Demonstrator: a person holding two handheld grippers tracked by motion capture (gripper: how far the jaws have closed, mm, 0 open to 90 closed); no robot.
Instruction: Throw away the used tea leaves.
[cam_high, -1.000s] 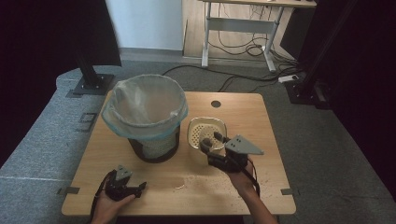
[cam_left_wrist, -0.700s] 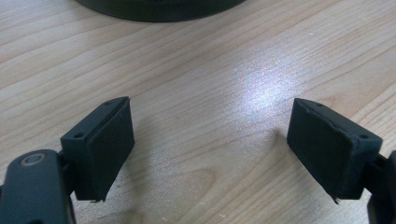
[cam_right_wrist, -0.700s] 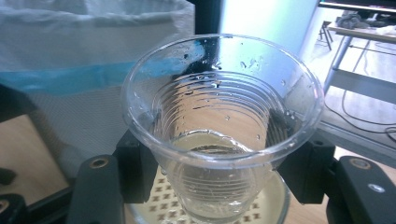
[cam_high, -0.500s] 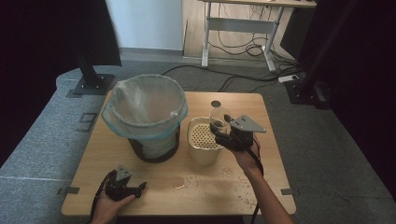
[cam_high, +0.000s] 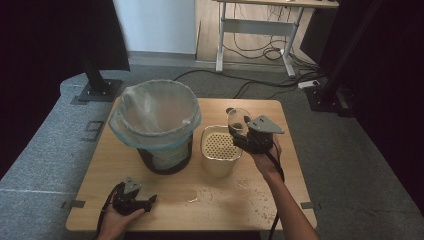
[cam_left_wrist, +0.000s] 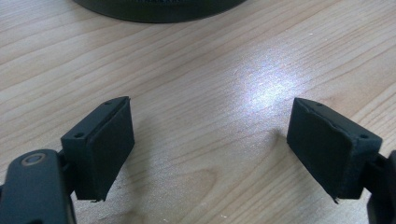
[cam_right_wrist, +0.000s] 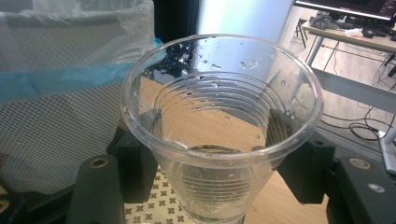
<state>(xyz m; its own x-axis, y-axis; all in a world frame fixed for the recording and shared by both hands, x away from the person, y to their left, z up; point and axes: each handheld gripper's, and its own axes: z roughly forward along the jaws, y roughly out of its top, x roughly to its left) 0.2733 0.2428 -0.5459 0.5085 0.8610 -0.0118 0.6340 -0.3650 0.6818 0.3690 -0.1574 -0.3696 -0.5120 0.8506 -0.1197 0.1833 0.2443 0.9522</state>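
while the right gripper (cam_high: 239, 131) clamps a clear plastic cup (cam_high: 238, 119) between its jaws, the cup stands upright with its mouth up and its long axis vertical, held in the air just above the far right edge of a cream strainer pot (cam_high: 220, 152) near the middle of the worktop (cam_high: 280, 200). in the right gripper view the cup (cam_right_wrist: 222, 126) has ribbed walls with water drops on the inside, and the black pads (cam_right_wrist: 135, 161) press on both sides of it. no brand, label or writing can be read on it, nor on anything else.

just left of the pot stands a black mesh bin (cam_high: 157, 125) lined with a pale bag with a blue rim, toward the far left of the worktop. crumbs (cam_high: 260, 202) lie scattered near the front right edge.

the left gripper (cam_high: 150, 200) rests near the front left corner in the person's hand; its jaws stand wide apart over bare wood, with nothing between the pads (cam_left_wrist: 109, 149).
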